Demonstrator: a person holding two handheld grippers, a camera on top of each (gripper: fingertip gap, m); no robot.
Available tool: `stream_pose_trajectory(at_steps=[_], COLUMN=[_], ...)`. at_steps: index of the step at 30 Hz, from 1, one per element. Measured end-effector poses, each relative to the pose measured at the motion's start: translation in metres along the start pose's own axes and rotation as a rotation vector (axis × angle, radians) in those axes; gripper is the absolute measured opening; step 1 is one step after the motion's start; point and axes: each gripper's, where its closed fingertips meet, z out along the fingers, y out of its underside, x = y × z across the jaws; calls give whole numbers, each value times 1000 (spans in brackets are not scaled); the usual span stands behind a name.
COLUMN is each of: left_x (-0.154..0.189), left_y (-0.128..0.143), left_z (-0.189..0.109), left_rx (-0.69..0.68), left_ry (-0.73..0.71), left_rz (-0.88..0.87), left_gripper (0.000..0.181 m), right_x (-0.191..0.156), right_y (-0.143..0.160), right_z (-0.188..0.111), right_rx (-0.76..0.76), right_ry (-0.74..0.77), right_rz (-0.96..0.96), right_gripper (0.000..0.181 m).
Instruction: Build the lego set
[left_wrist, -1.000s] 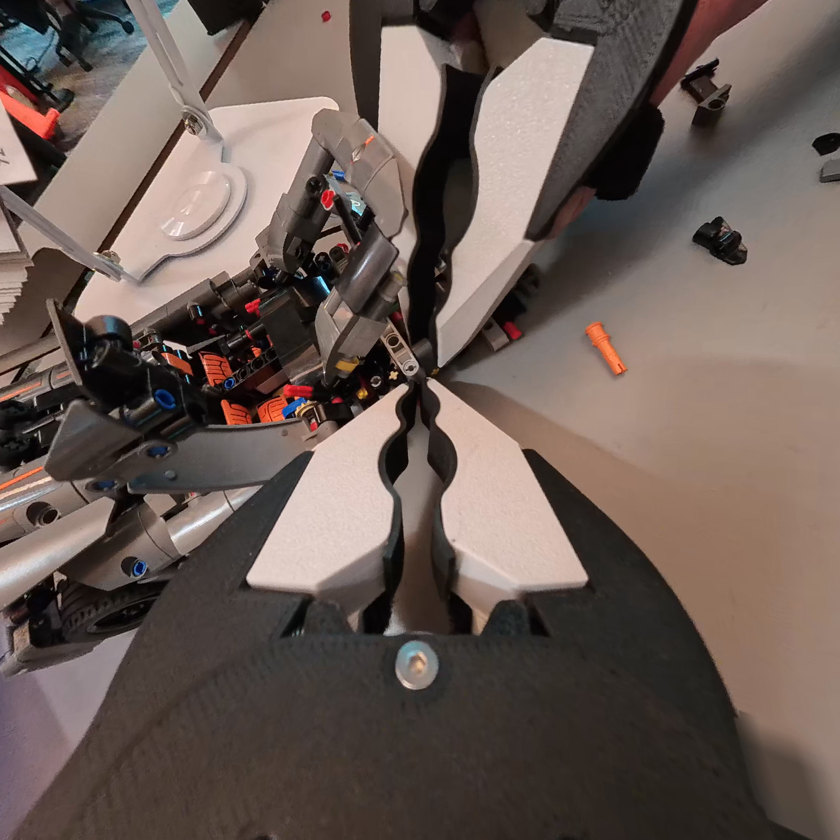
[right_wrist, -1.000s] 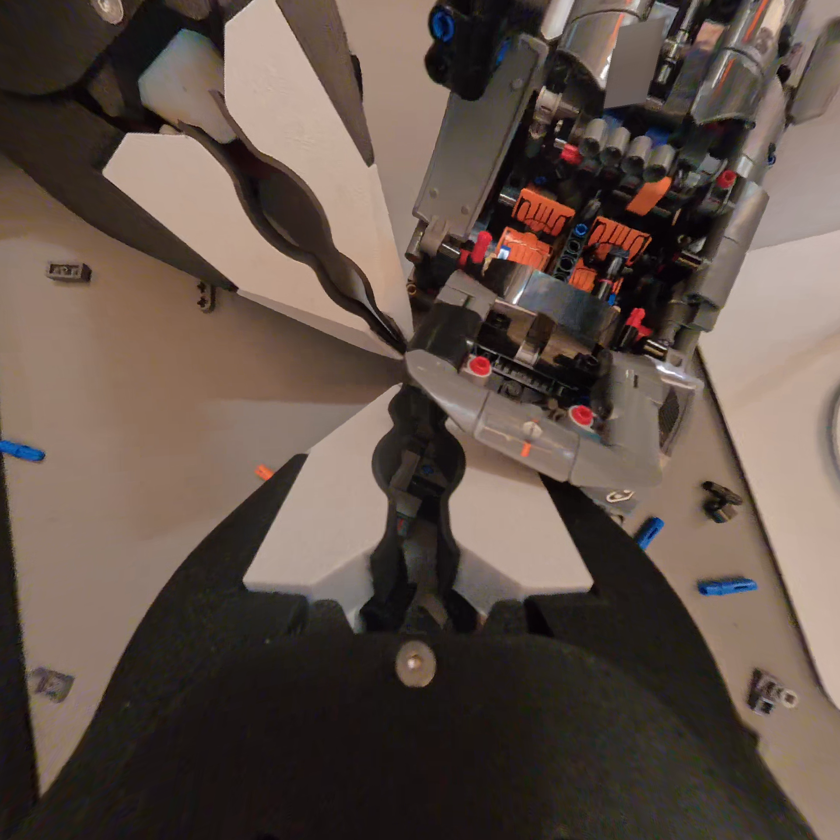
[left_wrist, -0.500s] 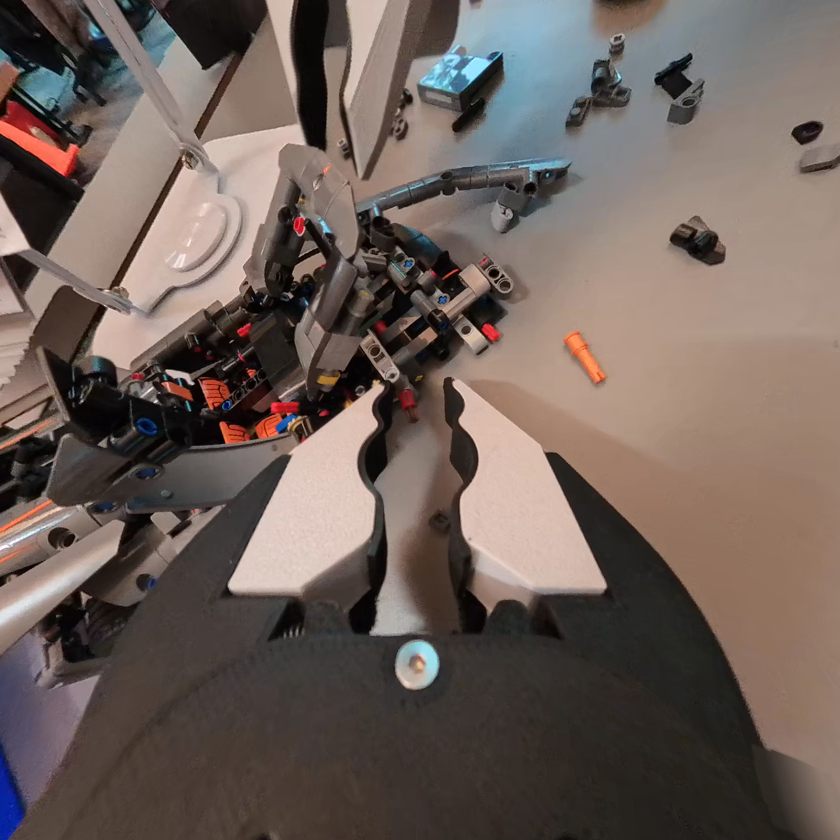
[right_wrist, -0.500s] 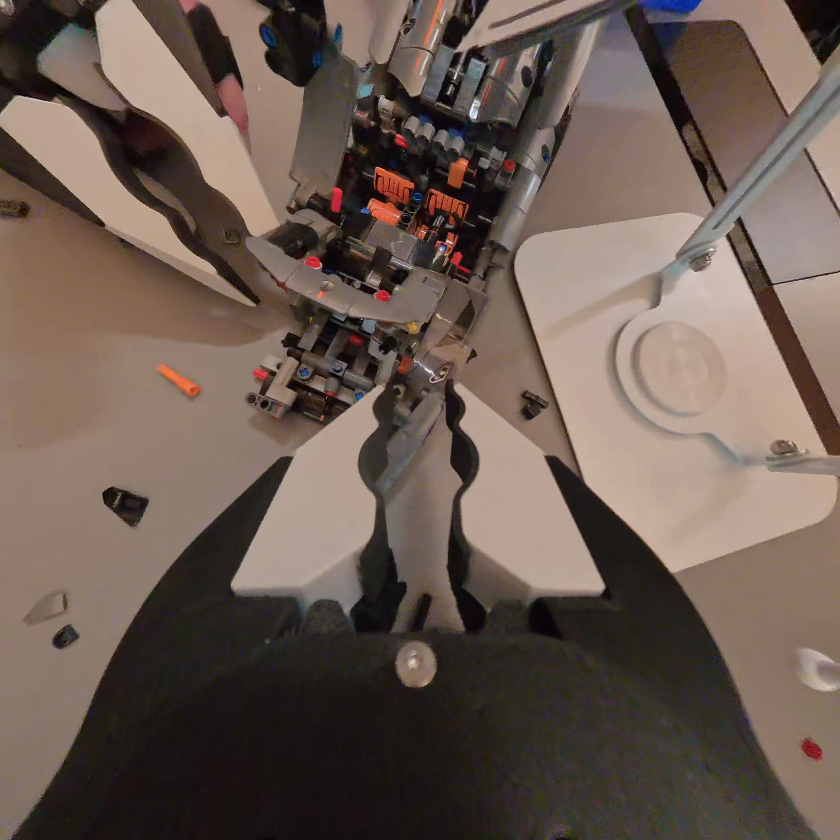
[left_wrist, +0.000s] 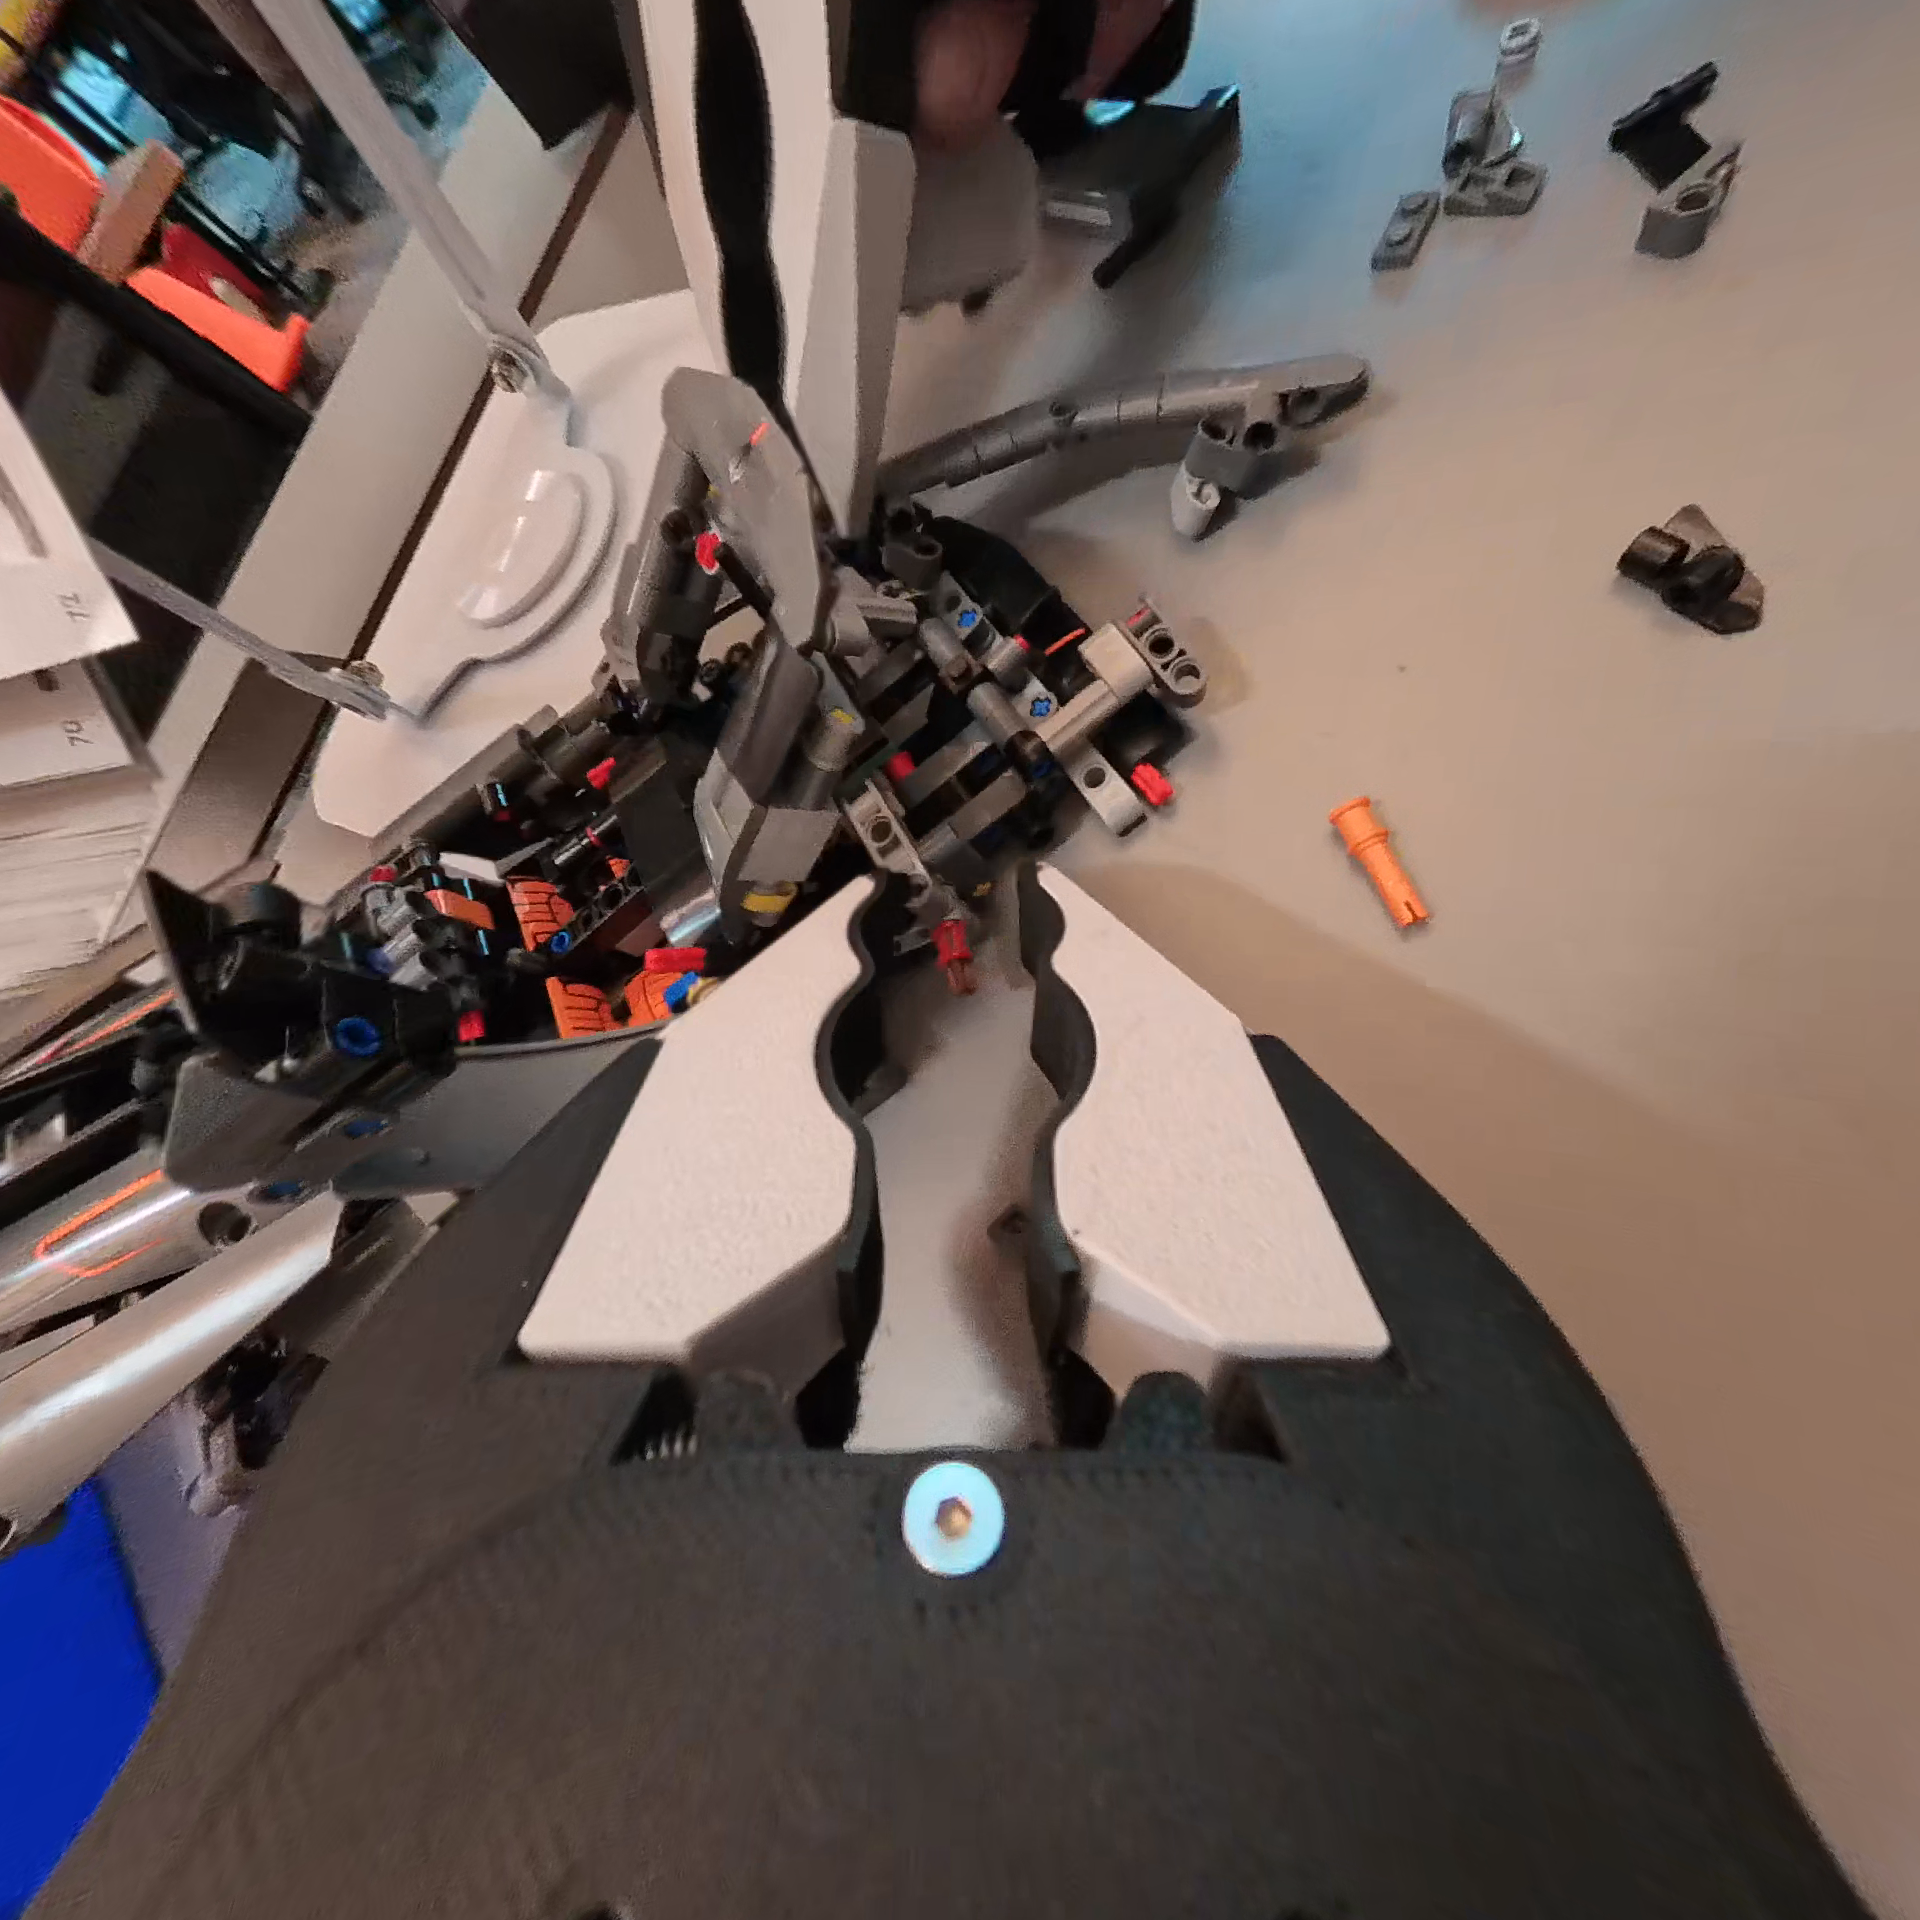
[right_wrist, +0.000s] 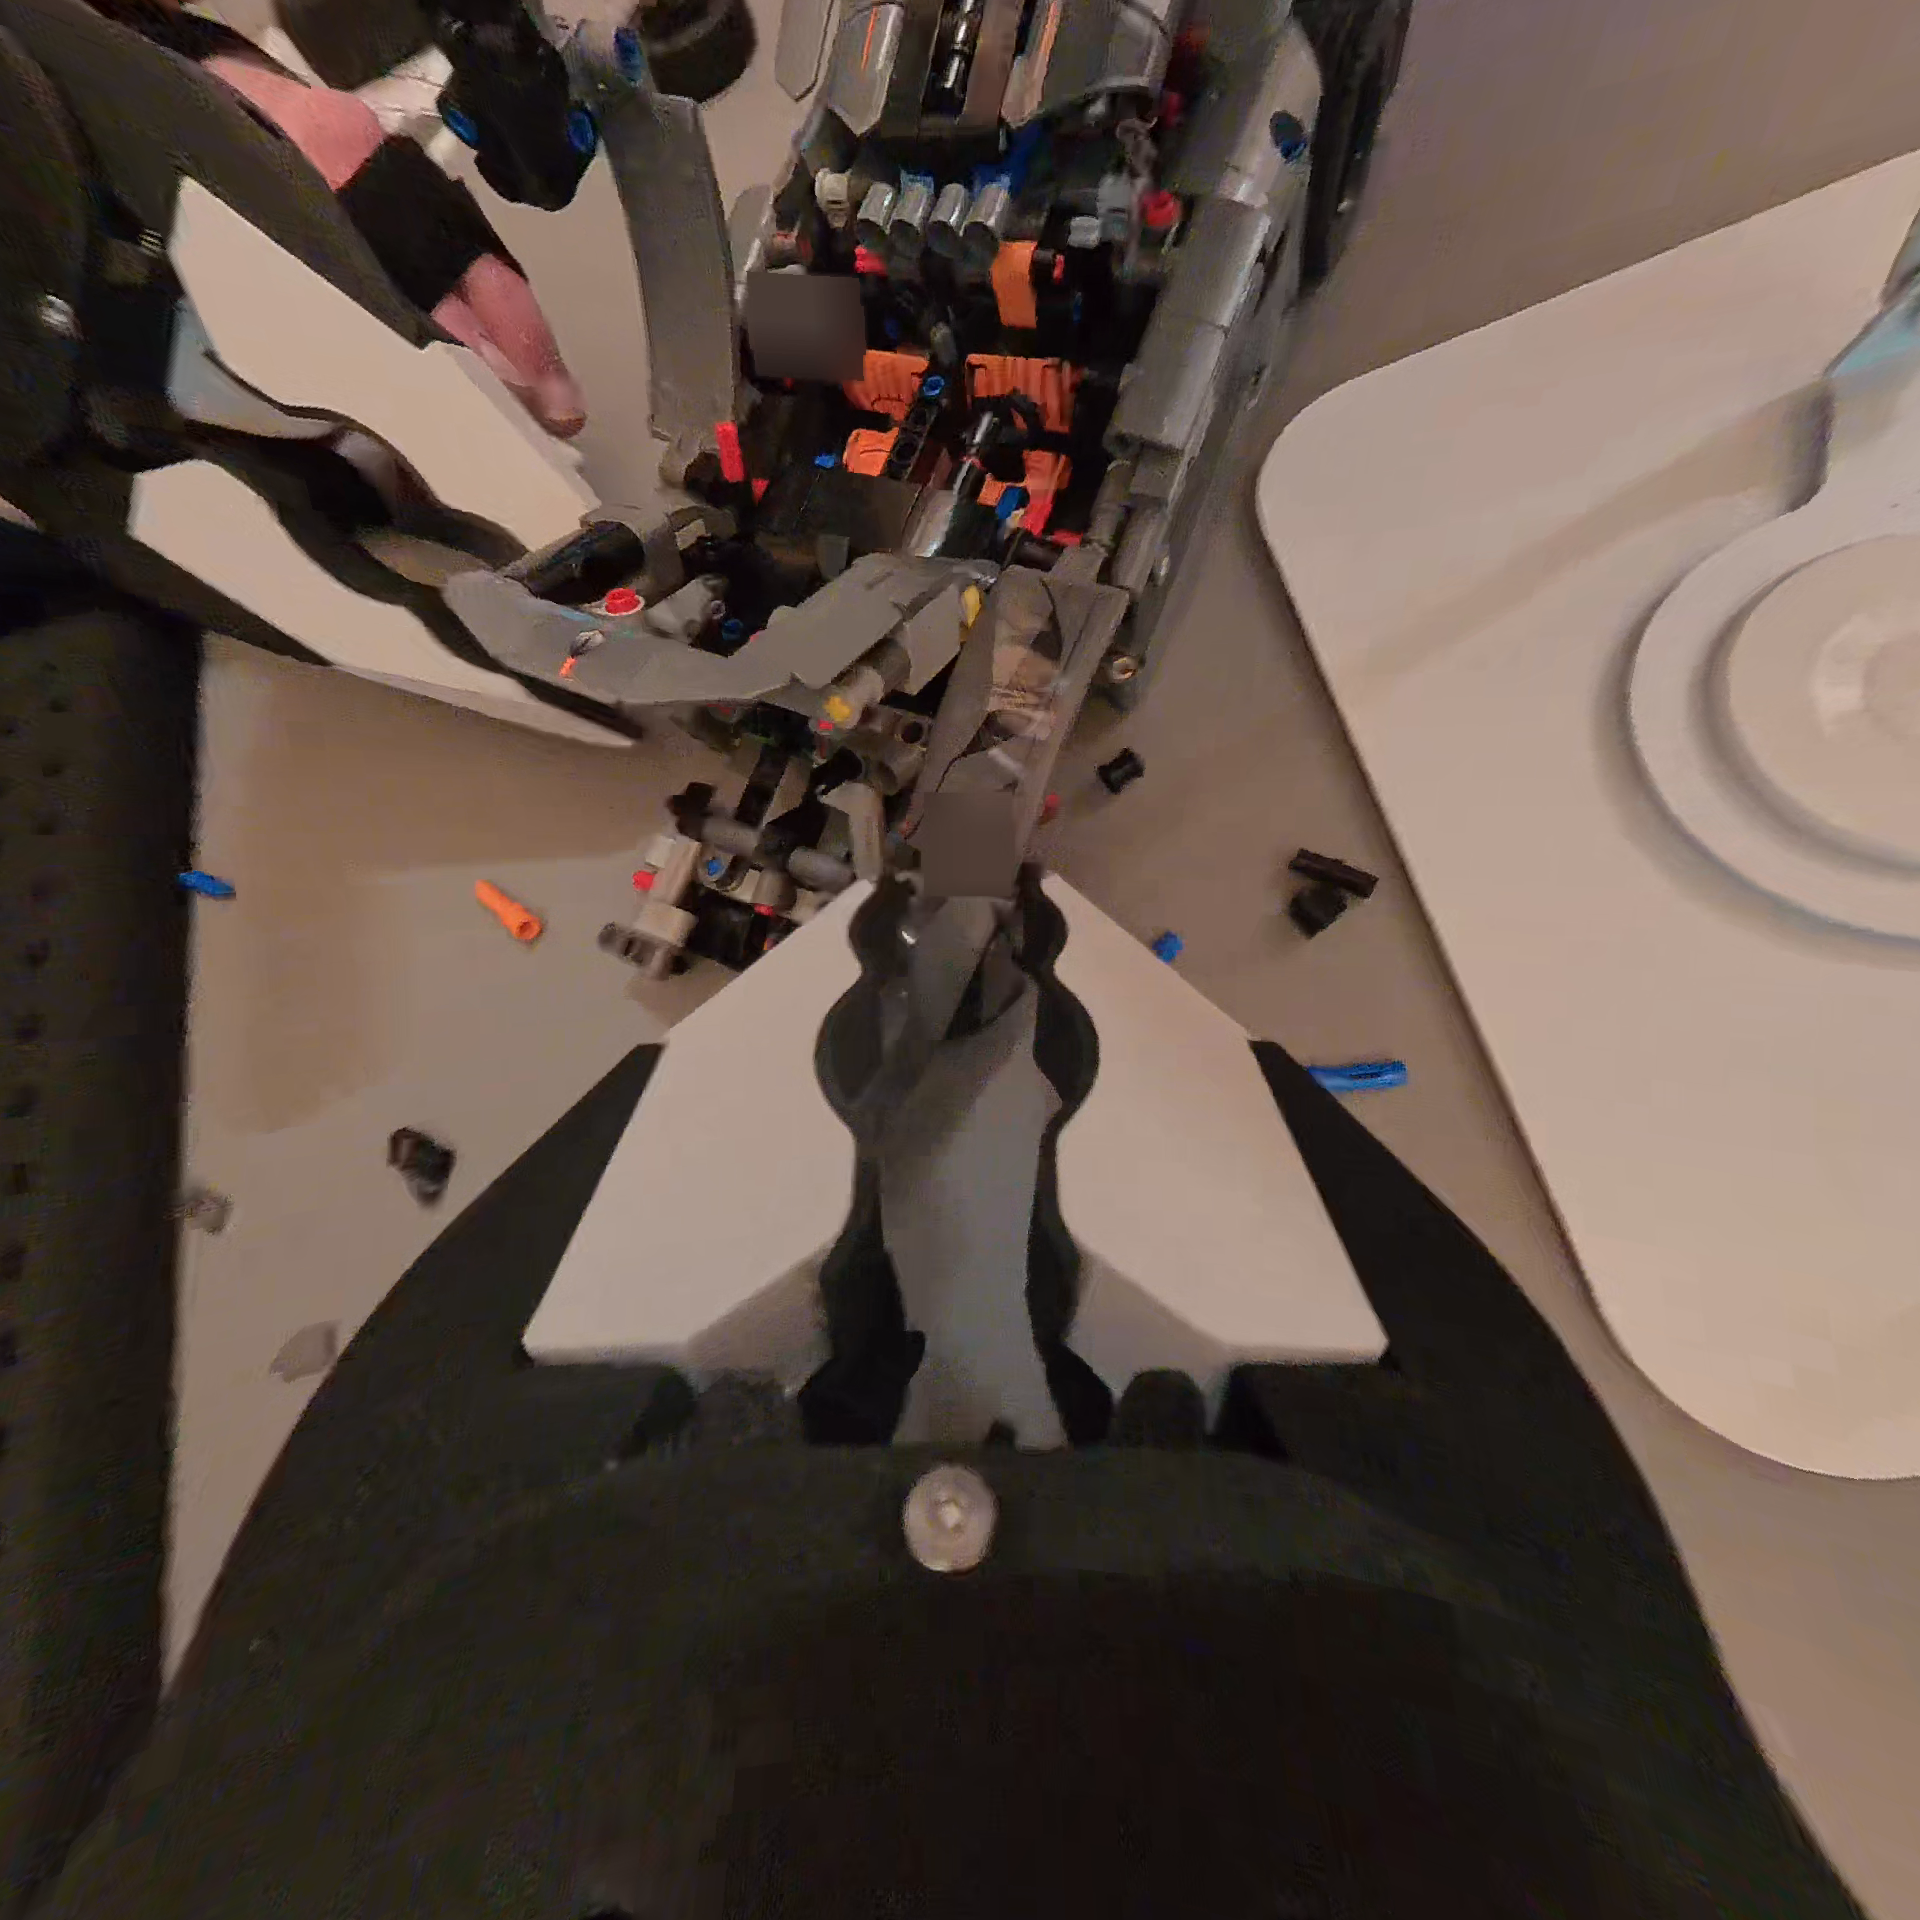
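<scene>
Your left gripper (left_wrist: 951, 914) has let go and now hangs spread beside the lego car (left_wrist: 790, 727) on the table (left_wrist: 1558, 1091), while your right gripper (right_wrist: 951, 904) pinches a grey panel (right_wrist: 935, 987) at its nose, so fitting comes next.

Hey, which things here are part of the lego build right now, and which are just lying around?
In use:
- lego car model
- grey panel piece in the right tool
- left tool, open at the model's edge

Lying about:
- orange pin
- curved grey arch piece
- blue pin
- white stand base
</scene>
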Motion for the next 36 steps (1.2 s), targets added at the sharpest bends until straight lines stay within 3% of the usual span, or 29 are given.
stream_pose_trajectory(at_steps=[4, 6, 22, 26, 28, 36], left_x=[-3, -5, -1, -4, -2, -3], left_y=[1, 6, 49, 54, 49, 52], left_z=[-1, -5, -56, -68, -70, -59], left_rx=[-14, -37, -102, -93, -82, -116], left_ry=[-3, -17, -48, -79, -79, -125], left_rz=[-42, -39, -169, -202, -208, -171], left_gripper=[19, 19, 29, 28, 28, 30], right_x=[-11, -18, -91, -81, -73, -73], right_y=[4, 5, 2, -11, -20, -29], right_z=[0, 2, 33, 28, 26, 44], right_rx=[-5, -15, -126, -51, 3, 63], right_ry=[-89, -105, -198, -171, -160, -151], right_rz=[59, 29, -157, -108, -38, 33], right_gripper=[29, 22, 26, 23, 30, 15])
